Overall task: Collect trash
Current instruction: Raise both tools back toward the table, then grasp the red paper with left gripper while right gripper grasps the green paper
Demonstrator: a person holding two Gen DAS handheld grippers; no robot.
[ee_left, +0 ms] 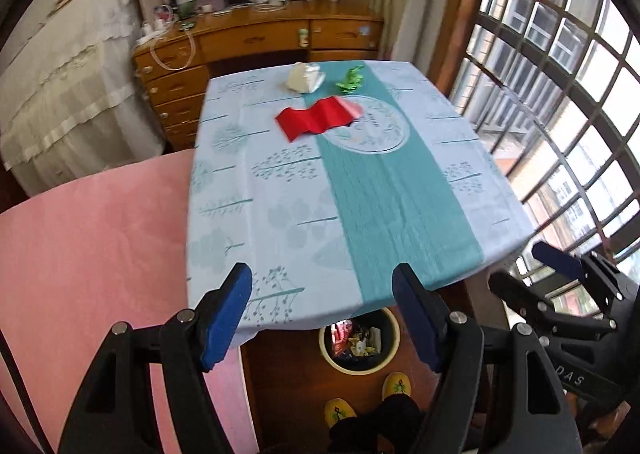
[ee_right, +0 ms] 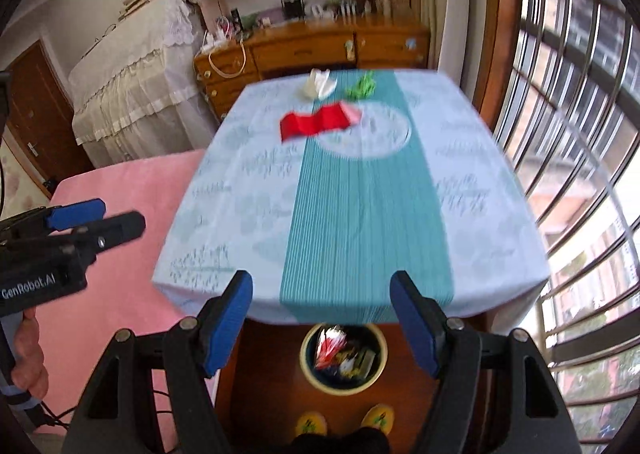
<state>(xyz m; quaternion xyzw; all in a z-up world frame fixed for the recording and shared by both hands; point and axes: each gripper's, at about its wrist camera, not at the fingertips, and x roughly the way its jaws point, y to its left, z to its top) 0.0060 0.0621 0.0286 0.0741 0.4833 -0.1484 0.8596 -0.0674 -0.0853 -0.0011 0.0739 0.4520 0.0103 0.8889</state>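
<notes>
Three pieces of trash lie on the far half of the table: a red folded paper, a white crumpled wrapper and a green crumpled wrapper. On the floor under the near table edge stands a round bin holding several wrappers. My left gripper hangs open and empty above the near edge. My right gripper is likewise open and empty, beside it. Each gripper shows at the side of the other's view.
A pink-covered bed lies left of the table. A wooden desk with drawers stands behind it under bookshelves. A barred window fills the right side. The person's yellow slippers are by the bin.
</notes>
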